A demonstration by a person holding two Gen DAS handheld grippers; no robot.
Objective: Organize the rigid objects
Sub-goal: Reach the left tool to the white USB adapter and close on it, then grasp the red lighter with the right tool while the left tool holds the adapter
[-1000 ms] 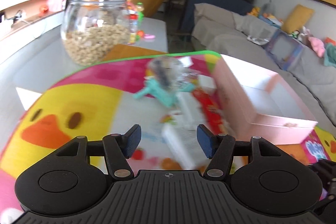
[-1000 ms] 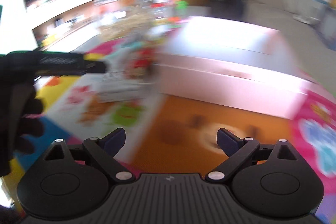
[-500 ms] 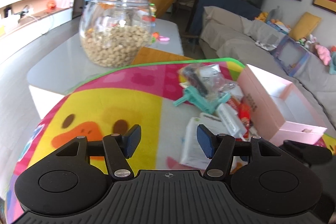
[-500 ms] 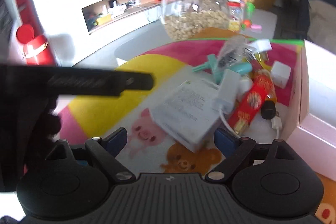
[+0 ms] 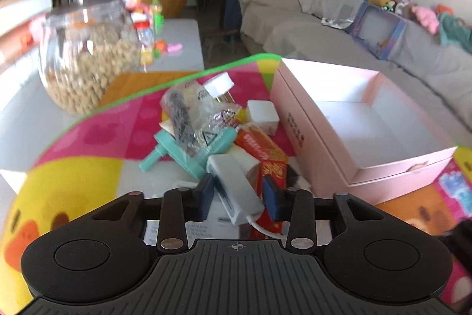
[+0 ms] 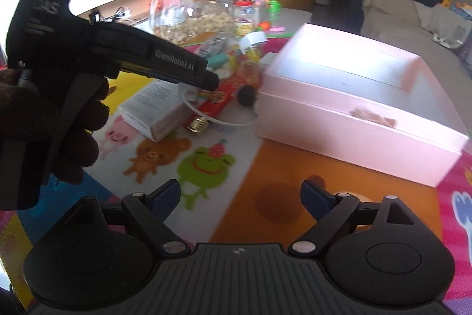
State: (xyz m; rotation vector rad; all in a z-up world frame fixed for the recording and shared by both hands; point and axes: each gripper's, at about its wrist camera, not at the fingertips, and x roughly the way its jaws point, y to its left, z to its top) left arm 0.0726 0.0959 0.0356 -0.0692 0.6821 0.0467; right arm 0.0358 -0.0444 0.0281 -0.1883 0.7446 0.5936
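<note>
left gripper (image 5: pixel 237 195): jaws part open, straddling white charger (image 5: pixel 236 191) in pile beside pink box (image 5: pixel 354 120); contact unclear. right gripper (image 6: pixel 239 198): jaws wide, released, over mat (image 6: pixel 236 214). right view alone shows gloved hand (image 6: pixel 65 132).

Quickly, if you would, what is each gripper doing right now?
Left gripper: open, fingers either side of the white adapter, not yet closed on it.
Right gripper: open, holding nothing, above the mat.

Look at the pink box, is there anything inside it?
No, in the left wrist view the open pink box shows only its bare white floor, while the clutter lies beside it on the mat.
</note>
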